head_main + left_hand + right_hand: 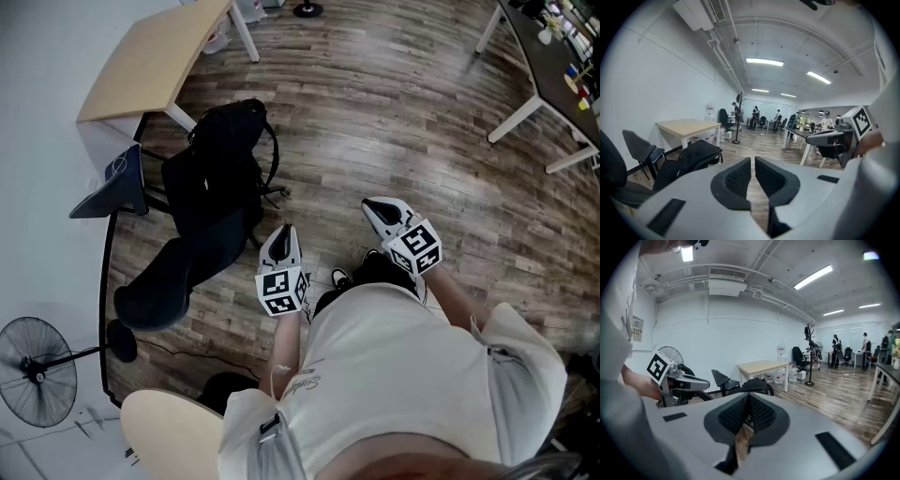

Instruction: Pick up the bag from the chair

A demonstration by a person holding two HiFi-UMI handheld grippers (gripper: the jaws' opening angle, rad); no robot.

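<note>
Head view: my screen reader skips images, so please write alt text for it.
A black bag lies on a black chair on a wood floor. The left gripper and right gripper hang short of it, touching nothing.

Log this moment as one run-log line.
stage: pre-grasp | black fabric backpack: on black office chair, untouched | left gripper: shut, empty | right gripper: shut, empty

You wear a white short-sleeved T-shirt [403,375]. Your left hand-held gripper [281,234] and right hand-held gripper [378,211] are white, black-padded, with black-and-white marker cubes.
</note>
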